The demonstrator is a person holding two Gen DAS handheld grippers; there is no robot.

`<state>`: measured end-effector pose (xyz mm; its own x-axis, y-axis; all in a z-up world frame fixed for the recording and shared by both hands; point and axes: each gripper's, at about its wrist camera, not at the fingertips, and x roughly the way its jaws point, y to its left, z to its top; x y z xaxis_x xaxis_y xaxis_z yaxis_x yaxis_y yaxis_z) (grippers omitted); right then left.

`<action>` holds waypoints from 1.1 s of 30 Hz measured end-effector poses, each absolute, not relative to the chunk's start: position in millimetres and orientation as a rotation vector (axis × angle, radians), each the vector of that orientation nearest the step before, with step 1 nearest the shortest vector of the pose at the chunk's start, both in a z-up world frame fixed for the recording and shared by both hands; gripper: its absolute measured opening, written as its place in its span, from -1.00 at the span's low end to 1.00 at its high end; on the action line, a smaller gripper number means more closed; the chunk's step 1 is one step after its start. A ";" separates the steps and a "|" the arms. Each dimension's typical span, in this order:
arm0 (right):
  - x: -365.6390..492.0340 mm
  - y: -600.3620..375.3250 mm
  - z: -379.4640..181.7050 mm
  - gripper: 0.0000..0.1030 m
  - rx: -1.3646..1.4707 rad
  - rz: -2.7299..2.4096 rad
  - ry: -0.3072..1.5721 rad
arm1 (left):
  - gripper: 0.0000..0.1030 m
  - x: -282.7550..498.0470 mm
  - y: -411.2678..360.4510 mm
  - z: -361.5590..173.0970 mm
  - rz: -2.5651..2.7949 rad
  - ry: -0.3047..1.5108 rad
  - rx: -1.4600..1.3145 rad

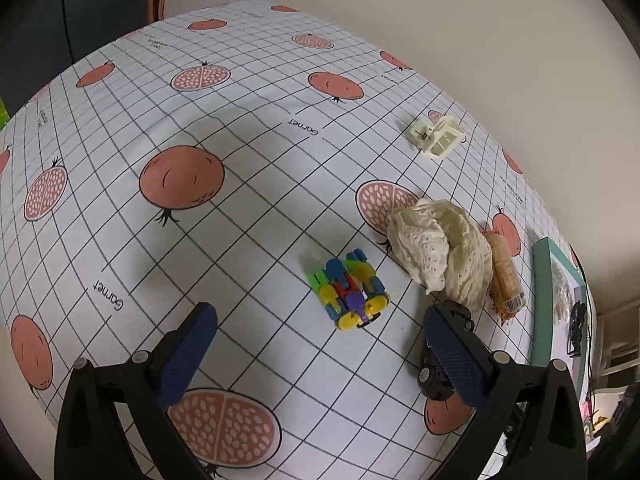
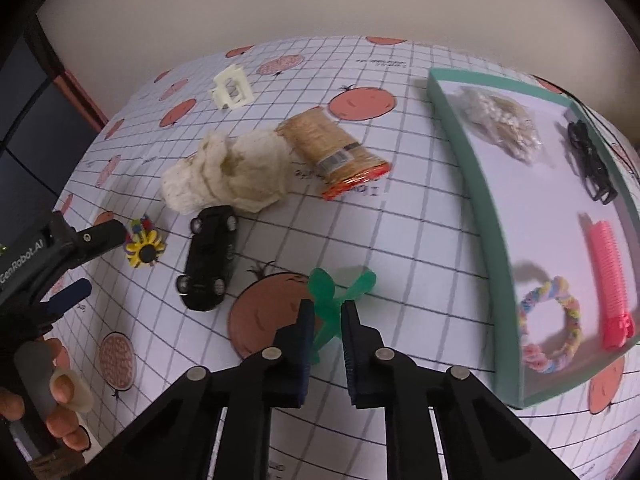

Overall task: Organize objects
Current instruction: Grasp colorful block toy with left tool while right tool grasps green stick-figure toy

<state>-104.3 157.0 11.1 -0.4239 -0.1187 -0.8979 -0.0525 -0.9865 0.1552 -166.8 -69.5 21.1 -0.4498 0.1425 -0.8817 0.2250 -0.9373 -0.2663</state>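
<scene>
Green plastic, a small figure (image 2: 332, 300), sits pinched between the right tongs (image 2: 325, 314) above the checked surface (image 2: 420, 240), left of the teal tray (image 2: 472, 184) holding a pink comb (image 2: 608, 280) and a braided ring (image 2: 550, 324). Just left lies a black toy car (image 2: 210, 258), touching a cream lace bundle (image 2: 228, 172) beside a biscuit pack (image 2: 334, 152). The left tongs (image 1: 320, 344) gape wide before a colourful block toy (image 1: 350, 290).
</scene>
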 end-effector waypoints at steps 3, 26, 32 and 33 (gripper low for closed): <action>-103.7 166.4 17.9 -0.85 1.606 -2.636 -0.279 | 0.99 -169.9 -66.2 20.6 -2.588 0.512 1.598; -109.1 187.3 23.2 -0.89 1.515 -2.674 -0.310 | 0.04 -185.7 -55.1 1.4 -2.607 0.537 1.653; -109.3 186.6 20.1 -0.88 1.530 -2.664 -0.301 | -0.05 -180.2 -53.2 6.4 -2.605 0.495 1.646; -109.5 186.6 19.6 -0.88 1.533 -2.664 -0.297 | -0.05 -179.3 -54.2 6.9 -2.603 0.498 1.646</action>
<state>-109.5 186.6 19.6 -0.5061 -0.1417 -0.8508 -0.0493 -0.9800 0.1926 -179.3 -54.2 6.9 -0.4432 0.1500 -0.8838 0.1868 -0.9488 -0.2547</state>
